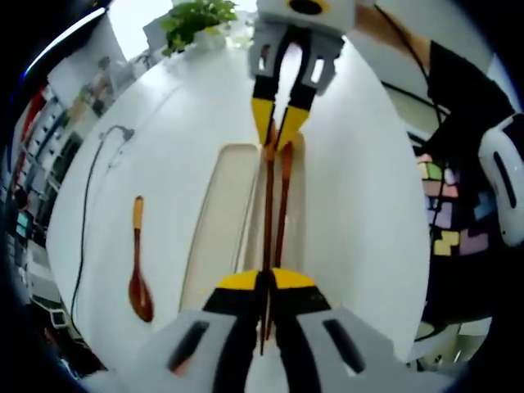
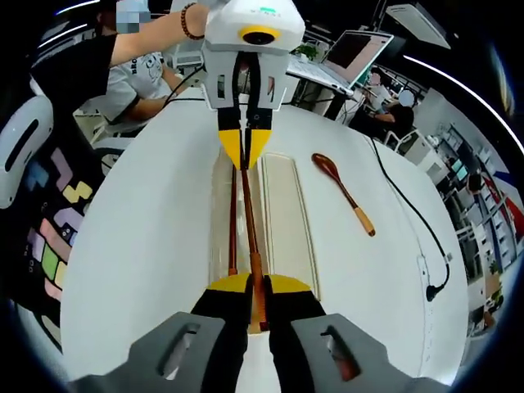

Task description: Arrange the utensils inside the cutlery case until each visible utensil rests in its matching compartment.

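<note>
Both clamped on the chopsticks (image 1: 275,205) from opposite ends: left gripper (image 1: 264,282), right gripper (image 2: 252,286). Chopsticks lying along the narrow compartment of the cream cutlery case (image 1: 214,221). Wooden spoon (image 1: 138,262) outside, beside the case on the white table (image 1: 360,188).

A white round table (image 1: 368,213) carries a black cable (image 1: 86,237) that runs along its left side in the left gripper view and ends near the far edge. A green potted plant (image 1: 196,18) stands at the table's far rim there, and shelves with mixed items (image 1: 37,155) line the far left of the room. In the right gripper view an open laptop (image 2: 348,56) sits on a desk beyond the table's far right, with a seated person (image 2: 393,115) near it, and a person in a black top with coloured block shapes (image 2: 57,213) stands at the left.
</note>
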The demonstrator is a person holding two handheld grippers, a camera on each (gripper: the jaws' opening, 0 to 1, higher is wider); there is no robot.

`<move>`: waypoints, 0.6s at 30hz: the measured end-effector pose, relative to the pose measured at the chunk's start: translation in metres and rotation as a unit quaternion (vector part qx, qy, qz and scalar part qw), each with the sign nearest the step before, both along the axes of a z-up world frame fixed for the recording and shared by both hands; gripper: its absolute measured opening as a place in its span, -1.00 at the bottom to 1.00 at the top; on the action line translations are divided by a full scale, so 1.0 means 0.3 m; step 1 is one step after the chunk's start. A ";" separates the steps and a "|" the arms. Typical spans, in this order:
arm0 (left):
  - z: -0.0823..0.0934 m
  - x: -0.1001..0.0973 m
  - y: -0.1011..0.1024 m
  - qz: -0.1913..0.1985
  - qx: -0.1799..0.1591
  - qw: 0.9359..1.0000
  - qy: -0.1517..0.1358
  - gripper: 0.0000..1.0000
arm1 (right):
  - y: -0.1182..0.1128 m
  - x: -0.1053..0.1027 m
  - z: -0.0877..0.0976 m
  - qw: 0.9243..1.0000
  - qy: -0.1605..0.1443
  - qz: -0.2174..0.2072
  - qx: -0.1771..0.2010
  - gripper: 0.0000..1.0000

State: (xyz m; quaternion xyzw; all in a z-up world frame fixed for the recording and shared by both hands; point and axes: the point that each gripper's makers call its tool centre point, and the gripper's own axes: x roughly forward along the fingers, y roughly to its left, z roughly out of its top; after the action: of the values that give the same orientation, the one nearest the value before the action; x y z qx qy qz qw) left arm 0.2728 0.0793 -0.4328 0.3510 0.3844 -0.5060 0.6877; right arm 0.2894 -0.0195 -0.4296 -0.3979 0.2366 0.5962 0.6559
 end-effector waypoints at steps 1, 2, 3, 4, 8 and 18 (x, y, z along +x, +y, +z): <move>-0.003 -0.001 0.000 0.000 0.000 1.000 0.001 -0.93 | -0.002 -0.003 -0.006 1.000 0.002 0.001 -0.005 -0.91; -0.005 -0.002 -0.001 0.000 -0.001 1.000 0.002 -0.93 | -0.004 -0.005 -0.009 1.000 0.003 0.000 -0.007 -0.91; -0.007 -0.004 -0.002 0.000 -0.001 1.000 0.004 -0.93 | -0.007 -0.006 -0.011 1.000 0.004 0.000 -0.008 -0.91; -0.009 -0.006 -0.002 0.000 -0.001 1.000 0.005 -0.93 | -0.009 -0.008 -0.013 1.000 0.007 -0.001 -0.009 -0.91; -0.014 -0.012 -0.008 -0.003 -0.003 1.000 0.007 -0.93 | -0.023 -0.020 -0.024 1.000 0.016 -0.005 -0.015 -0.91; -0.046 -0.013 -0.021 -0.009 0.000 1.000 0.015 -0.93 | -0.039 -0.028 -0.037 0.999 0.023 -0.003 -0.030 -0.91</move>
State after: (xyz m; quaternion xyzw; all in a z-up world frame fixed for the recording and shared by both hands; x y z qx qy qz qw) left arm 0.2689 0.0729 -0.4465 0.3468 0.3917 -0.5175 0.6771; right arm 0.2811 -0.0313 -0.4407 -0.4030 0.2701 0.5959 0.6400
